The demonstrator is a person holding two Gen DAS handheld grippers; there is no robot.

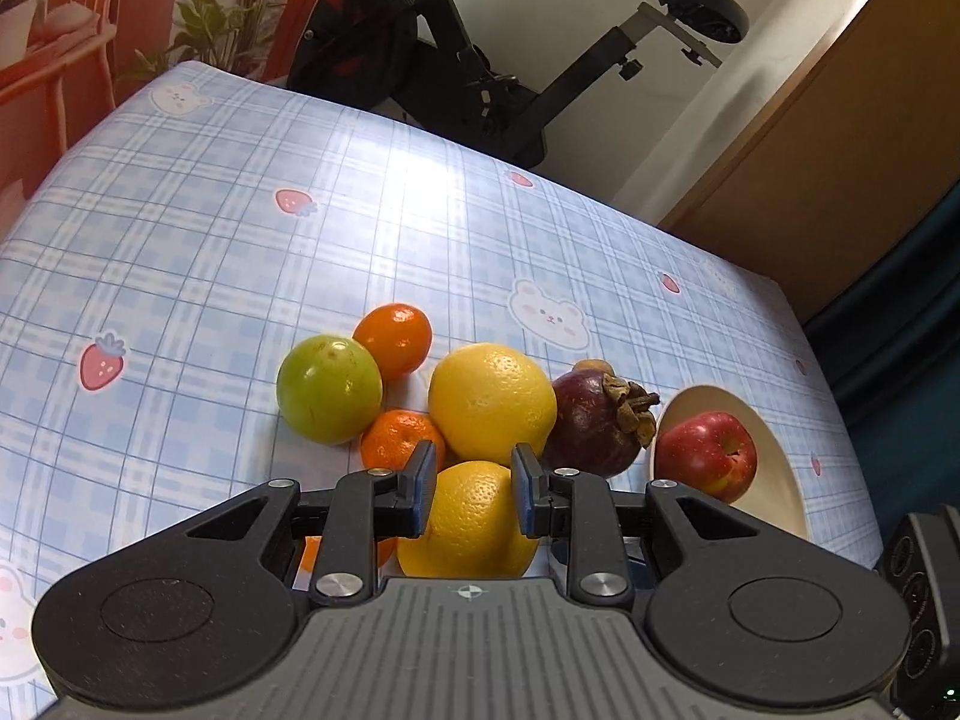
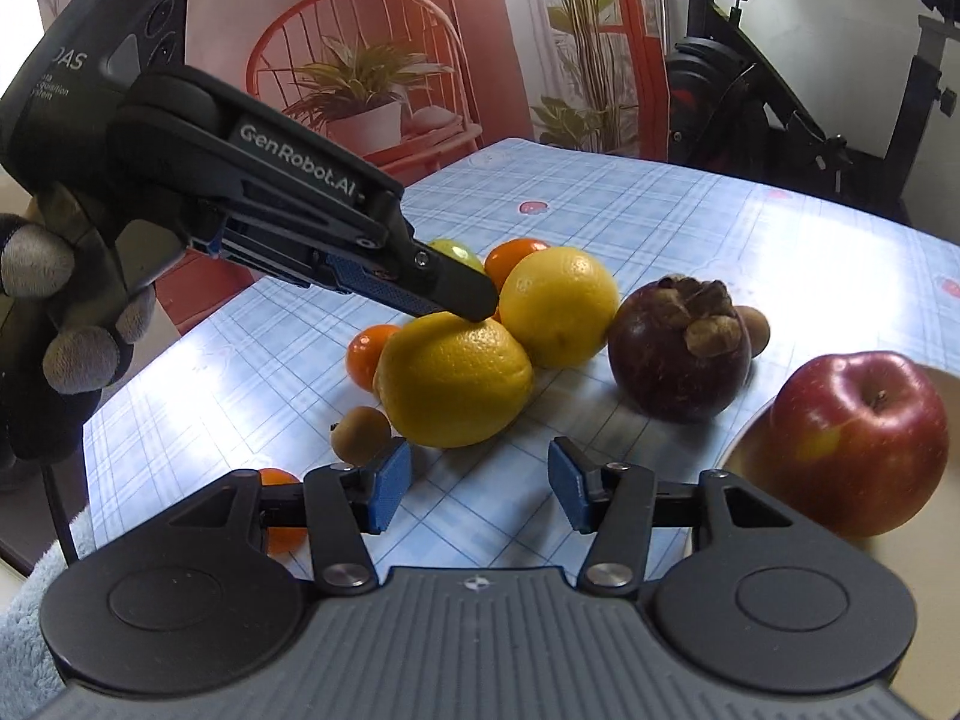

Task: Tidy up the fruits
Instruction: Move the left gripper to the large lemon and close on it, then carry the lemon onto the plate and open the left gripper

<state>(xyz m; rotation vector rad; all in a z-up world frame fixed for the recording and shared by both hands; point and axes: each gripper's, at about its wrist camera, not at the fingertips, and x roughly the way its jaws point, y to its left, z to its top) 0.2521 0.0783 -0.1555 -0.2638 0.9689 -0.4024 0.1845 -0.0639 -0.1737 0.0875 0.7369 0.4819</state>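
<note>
My left gripper point(image 1: 470, 489) is open, its pads on either side of the near yellow citrus point(image 1: 468, 525), tips just above it; it also shows in the right wrist view point(image 2: 462, 306) on that citrus point(image 2: 456, 378). Behind lie a second yellow citrus point(image 1: 492, 402), a green fruit point(image 1: 329, 387), small oranges point(image 1: 393, 339) and a purple mangosteen point(image 1: 594, 420). A red apple point(image 1: 705, 453) sits in a cream bowl point(image 1: 774, 480). My right gripper point(image 2: 480, 483) is open and empty over the cloth, left of the apple point(image 2: 858, 444).
The table has a blue plaid cloth point(image 1: 240, 240) with bears and strawberries. Small brown fruits point(image 2: 362, 433) lie near the citrus. An exercise bike point(image 1: 480, 60) and a wooden cabinet point(image 1: 840, 138) stand beyond the far edge.
</note>
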